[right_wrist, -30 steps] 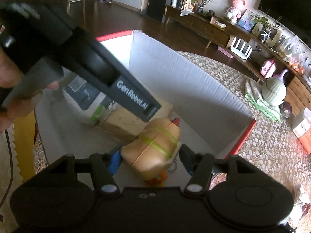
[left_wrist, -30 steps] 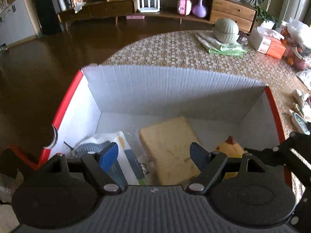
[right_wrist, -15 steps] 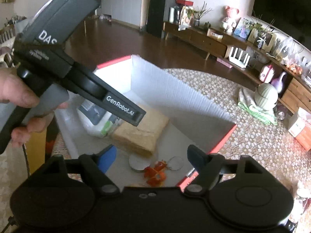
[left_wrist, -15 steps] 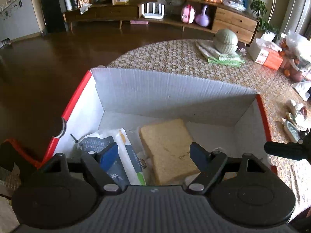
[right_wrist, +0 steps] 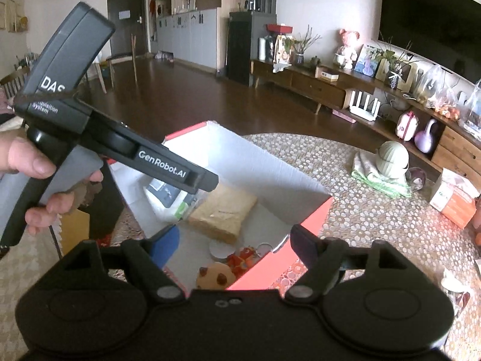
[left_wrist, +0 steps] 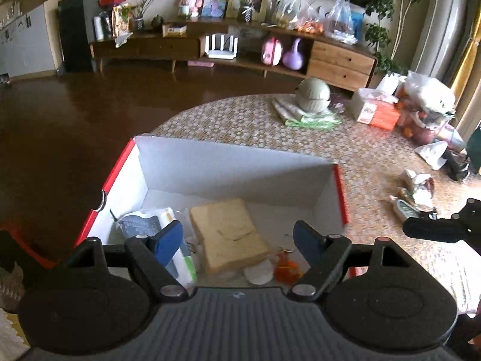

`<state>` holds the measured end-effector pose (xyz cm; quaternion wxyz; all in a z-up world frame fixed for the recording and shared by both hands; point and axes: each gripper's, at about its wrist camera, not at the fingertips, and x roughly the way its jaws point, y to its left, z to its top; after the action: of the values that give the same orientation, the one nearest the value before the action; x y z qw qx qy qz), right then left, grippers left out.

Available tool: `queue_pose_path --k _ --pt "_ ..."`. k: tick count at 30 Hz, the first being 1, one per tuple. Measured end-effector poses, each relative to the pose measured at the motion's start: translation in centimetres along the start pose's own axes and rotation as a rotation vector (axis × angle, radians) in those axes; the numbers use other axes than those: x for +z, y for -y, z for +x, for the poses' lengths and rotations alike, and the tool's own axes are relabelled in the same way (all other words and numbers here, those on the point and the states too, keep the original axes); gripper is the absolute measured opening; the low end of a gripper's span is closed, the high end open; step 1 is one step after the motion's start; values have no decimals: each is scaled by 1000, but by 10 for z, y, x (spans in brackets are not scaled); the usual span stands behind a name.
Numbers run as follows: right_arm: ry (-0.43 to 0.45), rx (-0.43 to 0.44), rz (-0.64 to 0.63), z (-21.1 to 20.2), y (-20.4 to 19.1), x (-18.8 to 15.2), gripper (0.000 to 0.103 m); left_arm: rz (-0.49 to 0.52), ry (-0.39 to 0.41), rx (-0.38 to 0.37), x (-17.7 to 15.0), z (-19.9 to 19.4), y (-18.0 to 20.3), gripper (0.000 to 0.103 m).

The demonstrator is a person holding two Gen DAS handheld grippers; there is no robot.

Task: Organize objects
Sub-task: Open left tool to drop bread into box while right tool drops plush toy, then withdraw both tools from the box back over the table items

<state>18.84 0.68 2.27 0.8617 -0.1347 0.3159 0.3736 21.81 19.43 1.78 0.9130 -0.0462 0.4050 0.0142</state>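
A red box with white inner walls [left_wrist: 234, 165] stands open on the patterned round table [left_wrist: 240, 117]. Inside lie a toy bread slice [left_wrist: 228, 234], a blue and white packet [left_wrist: 141, 225], a white disc [left_wrist: 258, 273] and an orange trinket [left_wrist: 285, 267]. My left gripper [left_wrist: 239, 240] hovers open above the box's near side, holding nothing. In the right wrist view my right gripper [right_wrist: 234, 243] is open and empty above the box's near corner [right_wrist: 258, 273]. A tan plush with brown spots [right_wrist: 215, 275] lies just below it in the box. A hand [right_wrist: 27, 162] holds the left gripper's handle.
A green lidded pot [left_wrist: 314, 94] sits on folded cloths at the table's far side. An orange tissue box [left_wrist: 375, 111], plastic bags [left_wrist: 427, 105] and small clutter [left_wrist: 415, 192] crowd the right. A low wooden sideboard [left_wrist: 240, 51] lines the far wall beyond dark floor.
My right gripper opened and let the tan plush go into the box, then drew up and back. My left gripper also rose away from the box, staying open.
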Motion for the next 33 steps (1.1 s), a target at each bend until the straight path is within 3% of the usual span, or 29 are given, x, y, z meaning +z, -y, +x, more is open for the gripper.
queue_pose_path --k 9,17,28,33 --pt "43 -12 41 -36 11 -17 88 15 53 -36 -13 -28 33 81" --pt "74 -41 106 -66 38 -50 102 12 74 -59 -29 -36 64 81" --pt "41 -183 162 -88 91 -109 102 46 59 -124 -45 -27 124 84" --pt "27 -242 214 -94 122 -130 102 79 56 -140 -45 -17 156 91"
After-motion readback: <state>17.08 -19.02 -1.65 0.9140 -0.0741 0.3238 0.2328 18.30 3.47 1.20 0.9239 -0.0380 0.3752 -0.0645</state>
